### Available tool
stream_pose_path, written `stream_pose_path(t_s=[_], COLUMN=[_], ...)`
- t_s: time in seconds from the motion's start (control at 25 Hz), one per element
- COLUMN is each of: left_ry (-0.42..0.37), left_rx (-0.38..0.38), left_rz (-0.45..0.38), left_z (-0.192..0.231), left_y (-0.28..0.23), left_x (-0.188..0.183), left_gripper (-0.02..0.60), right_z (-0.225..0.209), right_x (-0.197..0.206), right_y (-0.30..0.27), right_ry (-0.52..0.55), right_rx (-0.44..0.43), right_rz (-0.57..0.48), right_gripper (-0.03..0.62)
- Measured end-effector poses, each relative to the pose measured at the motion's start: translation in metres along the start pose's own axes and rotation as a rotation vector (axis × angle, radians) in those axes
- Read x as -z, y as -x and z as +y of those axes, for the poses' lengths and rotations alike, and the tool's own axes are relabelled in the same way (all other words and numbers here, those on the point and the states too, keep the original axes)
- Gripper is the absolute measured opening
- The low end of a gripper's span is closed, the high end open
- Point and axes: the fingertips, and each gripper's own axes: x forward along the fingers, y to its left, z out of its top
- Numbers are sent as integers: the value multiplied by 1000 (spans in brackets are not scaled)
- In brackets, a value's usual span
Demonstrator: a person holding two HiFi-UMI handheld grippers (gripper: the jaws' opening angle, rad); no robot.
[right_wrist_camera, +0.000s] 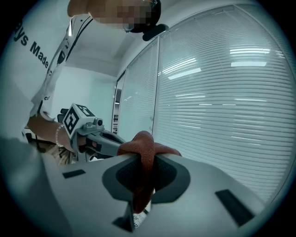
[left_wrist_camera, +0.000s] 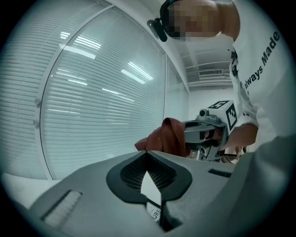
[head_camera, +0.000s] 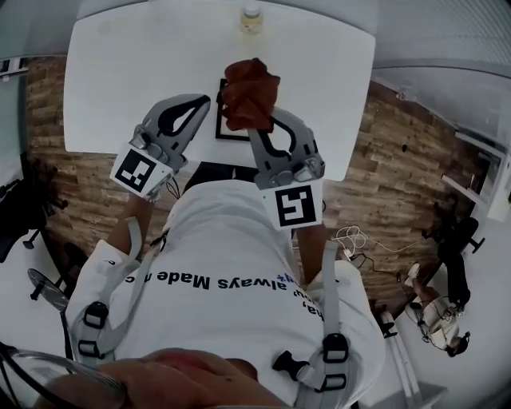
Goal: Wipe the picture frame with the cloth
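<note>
My right gripper point(head_camera: 257, 128) is shut on a rust-red cloth point(head_camera: 249, 94), which bunches above its jaws and hangs down between them point(right_wrist_camera: 144, 185). Both grippers are held up off the table, pointing at the window blinds. The left gripper point(head_camera: 201, 102) is beside it, its jaws together with nothing in them point(left_wrist_camera: 147, 152). In the left gripper view the cloth point(left_wrist_camera: 166, 136) and the right gripper point(left_wrist_camera: 208, 127) show just past the jaw tips. A black picture frame point(head_camera: 219, 120) lies on the white table point(head_camera: 120, 80) below, mostly hidden by the cloth and the grippers.
A small bottle point(head_camera: 251, 17) stands at the table's far edge. Window blinds point(right_wrist_camera: 231, 92) fill the background of both gripper views. The floor around the table is wood-patterned, with cables and chair bases point(head_camera: 447, 240) to the right.
</note>
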Motion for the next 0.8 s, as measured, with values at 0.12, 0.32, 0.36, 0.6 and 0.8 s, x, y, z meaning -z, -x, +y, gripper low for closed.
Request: stream_pose_path(t_s=[0.12,0.32,0.36,0.6,0.8], left_ry=[-10,5,-8,-30,-49], left_rx=[-15,-24,-16,10,-9], left_rz=[32,156,167,322,445], left_z=[19,35,38,41,47], left_y=[-11,-29,-34,-55,-62], left_x=[40,109,122,205,262], left_gripper=[3,3,3,3,3], right_z=[4,16,18,43,57], right_x=[35,106,120,200,256], right_y=[-25,-65,-73,-106,-141], right_ry=[46,121,132,187,308], right_rx=[-50,-150,-170,-274,-336], right_rz=[62,143,154,275,390], right_gripper=[15,15,15,15,15])
